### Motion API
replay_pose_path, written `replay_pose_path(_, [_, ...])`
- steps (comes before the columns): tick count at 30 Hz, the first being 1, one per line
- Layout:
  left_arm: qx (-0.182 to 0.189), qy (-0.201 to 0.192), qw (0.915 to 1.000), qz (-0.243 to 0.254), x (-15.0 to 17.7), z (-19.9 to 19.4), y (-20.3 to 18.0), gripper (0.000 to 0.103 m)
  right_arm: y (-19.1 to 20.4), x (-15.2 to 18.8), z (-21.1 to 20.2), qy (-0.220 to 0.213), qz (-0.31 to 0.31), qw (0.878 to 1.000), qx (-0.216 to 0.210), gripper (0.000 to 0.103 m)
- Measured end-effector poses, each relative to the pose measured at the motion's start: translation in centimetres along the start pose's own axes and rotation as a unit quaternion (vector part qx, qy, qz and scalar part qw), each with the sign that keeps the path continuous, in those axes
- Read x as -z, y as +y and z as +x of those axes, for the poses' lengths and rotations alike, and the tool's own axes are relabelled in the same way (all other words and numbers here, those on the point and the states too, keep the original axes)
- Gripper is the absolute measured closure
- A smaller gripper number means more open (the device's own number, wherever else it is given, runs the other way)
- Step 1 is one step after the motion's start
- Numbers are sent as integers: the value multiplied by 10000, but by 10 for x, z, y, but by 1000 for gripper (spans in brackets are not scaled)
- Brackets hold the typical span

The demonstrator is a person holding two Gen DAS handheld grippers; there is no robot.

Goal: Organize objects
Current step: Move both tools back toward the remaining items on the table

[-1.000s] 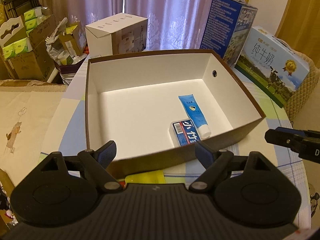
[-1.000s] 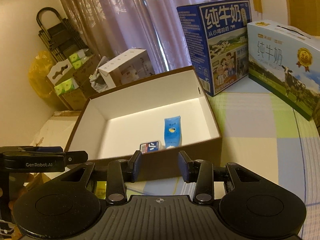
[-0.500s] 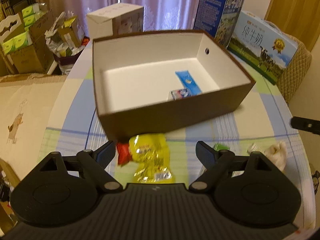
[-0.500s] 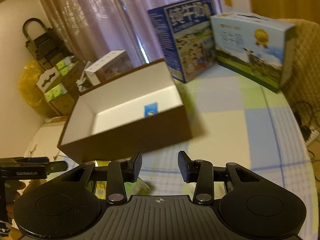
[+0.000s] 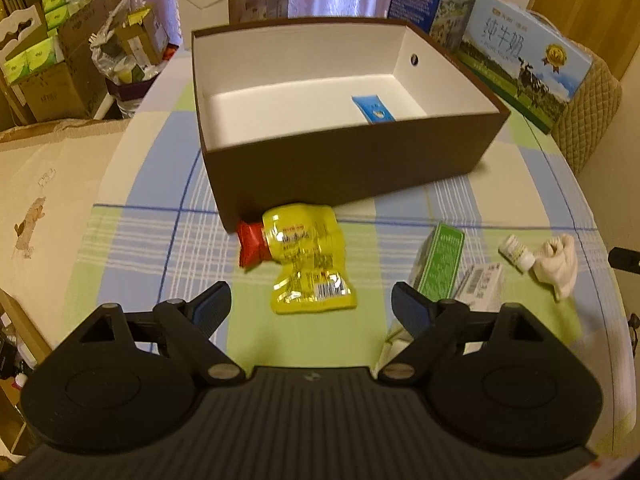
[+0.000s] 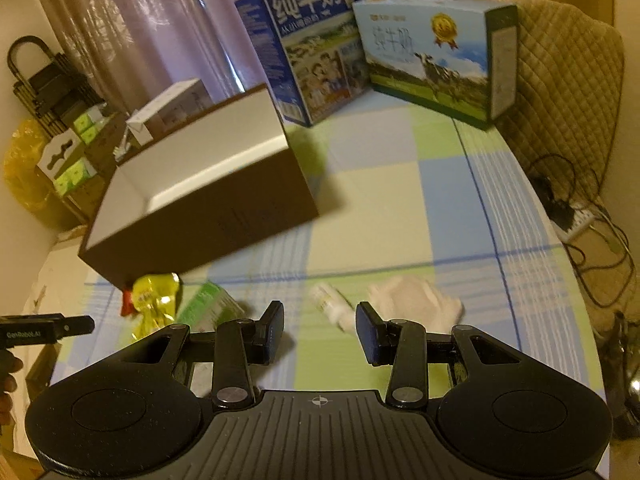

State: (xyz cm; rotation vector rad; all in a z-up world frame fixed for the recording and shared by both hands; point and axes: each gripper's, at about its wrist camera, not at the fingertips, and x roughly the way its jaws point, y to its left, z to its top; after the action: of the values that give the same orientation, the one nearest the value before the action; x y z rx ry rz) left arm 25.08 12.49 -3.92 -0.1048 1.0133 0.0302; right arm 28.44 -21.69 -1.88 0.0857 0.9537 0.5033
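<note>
Both grippers have drawn back from the brown box (image 5: 352, 168), bringing the loose items into view. The left gripper (image 5: 310, 304), wide and empty, faces the yellow pouch (image 5: 306, 256) touching the box's front wall; the right gripper (image 6: 320, 332), narrow and empty, faces the small bottle (image 6: 332, 304) farther right of the box. Next pickups look imminent.

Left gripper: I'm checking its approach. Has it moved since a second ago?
Yes. The left gripper has drawn back from the brown box, and now faces the yellow pouch on the tablecloth.
</note>
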Motion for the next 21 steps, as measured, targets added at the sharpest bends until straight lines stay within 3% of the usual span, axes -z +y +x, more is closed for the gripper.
replay_pose_path(11, [217, 225, 9993, 218, 11, 10, -21, 18, -11, 26, 2, 191, 46, 9997, 120, 66])
replay_pose_path(21, [318, 252, 9984, 401, 8, 21, -36, 18, -32, 21, 22, 433, 509, 9961, 584, 63])
